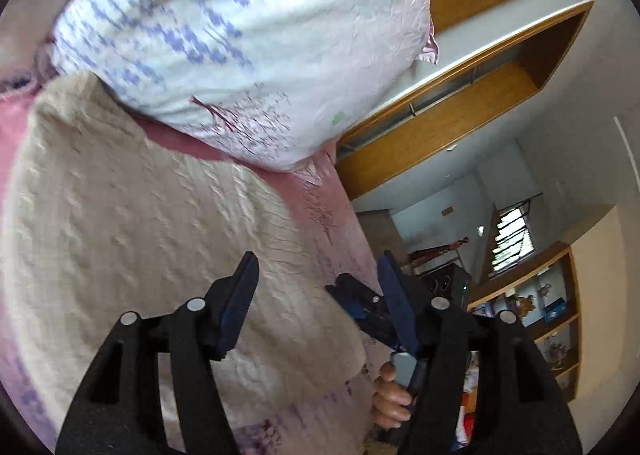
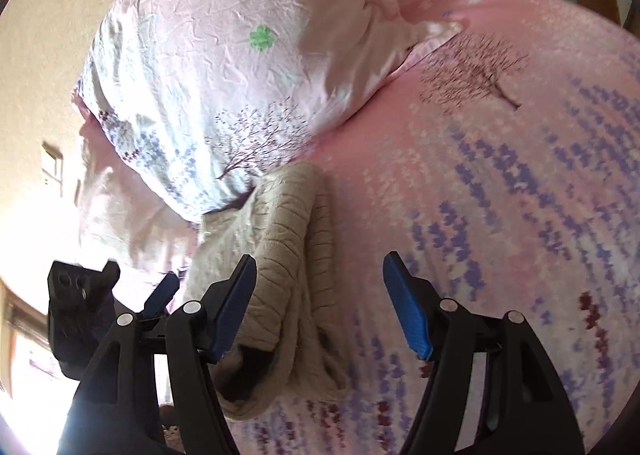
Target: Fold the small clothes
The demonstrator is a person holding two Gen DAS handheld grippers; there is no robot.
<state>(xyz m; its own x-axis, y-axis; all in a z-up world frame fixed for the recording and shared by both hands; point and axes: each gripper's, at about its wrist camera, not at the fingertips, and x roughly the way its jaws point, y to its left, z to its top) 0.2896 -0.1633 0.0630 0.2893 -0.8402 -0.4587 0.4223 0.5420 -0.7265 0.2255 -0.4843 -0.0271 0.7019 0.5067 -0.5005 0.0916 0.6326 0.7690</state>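
We're over the bed (image 2: 520,159), its pink sheet printed with purple flowers and bare trees filling the frame. The pillow (image 2: 224,67) sits at the head, its lower corner touching the garment.

And there's our piece: the beige knit garment (image 2: 280,267), ribbed, lying on the sheet just below the pillow. From the right wrist view it looks bunched and partly doubled over, a rolled ridge running along its length, the near end sagging in loose folds. From the left wrist view, a broad stretch of it lies fairly flat.

So, by my read, the fold is started at best. No neat rectangle; the edges want squaring, and at least one more fold seems due.

The left gripper (image 1: 316,295) hovers over the knit's near edge, fingers spread apart, nothing between them. The right gripper (image 2: 320,303) is likewise wide open, its left finger above the rolled ridge, holding no cloth. The right hand (image 1: 390,395) shows in the left view, gripping the handle.
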